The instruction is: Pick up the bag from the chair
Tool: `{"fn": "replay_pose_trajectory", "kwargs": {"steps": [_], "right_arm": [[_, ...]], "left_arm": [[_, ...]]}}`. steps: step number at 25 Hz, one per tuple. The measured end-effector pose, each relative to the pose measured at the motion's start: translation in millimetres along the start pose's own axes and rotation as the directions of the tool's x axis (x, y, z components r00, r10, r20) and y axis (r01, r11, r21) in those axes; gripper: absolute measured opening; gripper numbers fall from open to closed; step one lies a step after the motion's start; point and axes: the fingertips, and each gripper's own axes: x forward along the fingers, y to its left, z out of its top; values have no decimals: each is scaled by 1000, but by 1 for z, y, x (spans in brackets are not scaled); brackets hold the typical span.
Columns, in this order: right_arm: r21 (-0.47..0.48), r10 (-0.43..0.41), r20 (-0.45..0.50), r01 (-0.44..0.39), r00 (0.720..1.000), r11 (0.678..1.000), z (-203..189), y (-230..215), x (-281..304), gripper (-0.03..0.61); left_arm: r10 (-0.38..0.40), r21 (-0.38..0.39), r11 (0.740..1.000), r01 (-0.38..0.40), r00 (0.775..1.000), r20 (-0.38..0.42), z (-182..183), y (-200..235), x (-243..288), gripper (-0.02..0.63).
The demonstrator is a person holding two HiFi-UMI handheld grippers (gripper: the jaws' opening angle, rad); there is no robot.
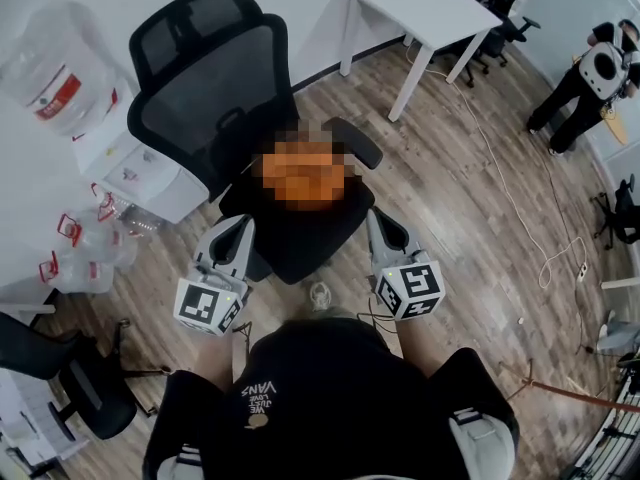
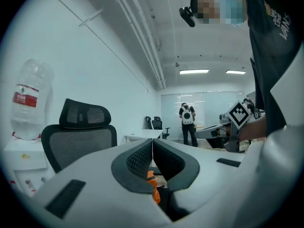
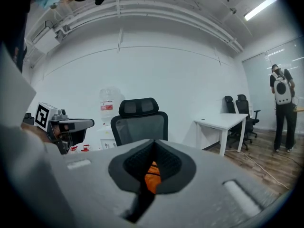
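**Figure. Approach to the bag, seen from the head view and both gripper views.**

We see the bag (image 1: pixel 300 173), orange and partly masked by a mosaic patch, lying on the seat of the chair (image 1: pixel 205 78), close to its backrest. The left gripper (image 1: pixel 240 224) and right gripper (image 1: pixel 377 218) hang at the seat's front edge, one at each front corner, both short of the bag. Each has its jaws pressed together with nothing between them. In both gripper views the bag shows only as an orange patch beyond the closed jaws.

**Risks, as we judge them.**
- With the jaws shut, a gripper driven forward would shove the bag against the backrest rather than take it.
- A push on the seat could swivel or roll the chair away.
- A pinch on loose fabric alone may let the bag sag and slip.

**Surroundings.**
- An armrest (image 1: pixel 356 142) stands just beside the bag on the chair's right and narrows that approach.
- A water bottle (image 1: pixel 52 68) stands left of the chair.
- A desk (image 1: pixel 425 10) stands behind the chair to the right.
- A cable (image 1: pixel 520 208) runs over the floor well to the chair's right.
- A person (image 1: pixel 588 80) stands far beyond the cable.

None of these last four blocks the reach.
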Motion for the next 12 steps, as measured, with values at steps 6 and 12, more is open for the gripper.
{"fn": "replay_pose_trajectory", "kwargs": {"steps": [6, 12], "right_arm": [[6, 61, -19, -61, 998, 998, -1, -19, 21, -3], [5, 119, -26, -119, 993, 993, 2, -32, 42, -3]], "left_arm": [[41, 2, 999, -41, 999, -28, -3, 1, 22, 6], [84, -2, 996, -84, 995, -47, -5, 2, 37, 6]]}}
